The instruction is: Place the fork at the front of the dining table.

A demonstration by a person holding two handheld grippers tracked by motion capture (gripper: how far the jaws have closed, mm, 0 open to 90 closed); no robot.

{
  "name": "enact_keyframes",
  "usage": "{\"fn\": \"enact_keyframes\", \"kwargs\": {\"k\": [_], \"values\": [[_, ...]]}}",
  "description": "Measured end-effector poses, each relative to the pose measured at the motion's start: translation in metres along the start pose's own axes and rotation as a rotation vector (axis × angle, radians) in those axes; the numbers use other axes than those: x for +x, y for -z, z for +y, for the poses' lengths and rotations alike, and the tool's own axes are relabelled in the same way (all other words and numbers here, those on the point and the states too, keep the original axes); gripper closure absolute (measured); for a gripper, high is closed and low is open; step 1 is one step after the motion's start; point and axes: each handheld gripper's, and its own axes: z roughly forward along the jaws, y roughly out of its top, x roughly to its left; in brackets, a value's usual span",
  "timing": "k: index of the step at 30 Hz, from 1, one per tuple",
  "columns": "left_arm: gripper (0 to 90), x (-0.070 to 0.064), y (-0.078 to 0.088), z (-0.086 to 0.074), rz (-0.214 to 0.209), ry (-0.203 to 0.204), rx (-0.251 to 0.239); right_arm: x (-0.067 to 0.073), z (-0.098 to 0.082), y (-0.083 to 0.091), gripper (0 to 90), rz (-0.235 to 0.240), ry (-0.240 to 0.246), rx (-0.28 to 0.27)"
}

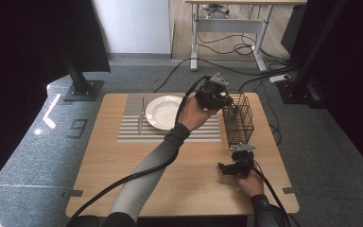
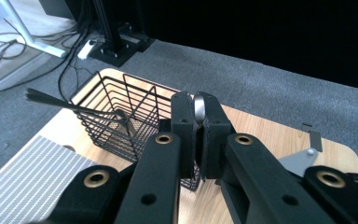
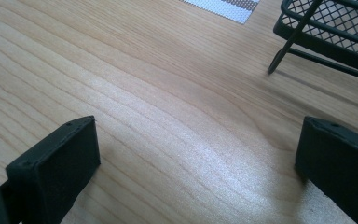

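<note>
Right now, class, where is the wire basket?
In the high view the wire basket stands at the table's right side, right of the white plate.

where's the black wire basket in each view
high view: the wire basket stands right of centre on the table, past the placemat's right end.
left gripper view: centre left, just behind the gripper's closed jaws.
right gripper view: top right corner, one foot on the wood.
Shared landmark: the striped placemat beside the basket.
</note>
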Motion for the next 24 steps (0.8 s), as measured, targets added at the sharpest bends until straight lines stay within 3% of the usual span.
{"fn": "enact_keyframes", "kwargs": {"k": [3,8,20,24], "values": [[86.5,0.0,0.016,-0.001,0.014,-0.007,-0.001,0.0,0.0,0.0,0.0,0.001,0.0,0.001],[86.5,0.004,0.03,-0.01,0.019,-0.001,0.006,0.0,0.0,0.0,0.0,0.002,-0.001,0.001],[86.5,0.015,0.042,-0.066,0.003,0.06,0.038,0.005,-0.001,0.001,1.0,0.003,-0.001,-0.004],[86.5,0.016,0.042,-0.084,-0.005,0.075,0.05,0.01,0.001,0.004,7.5,0.027,0.013,-0.009]]}}
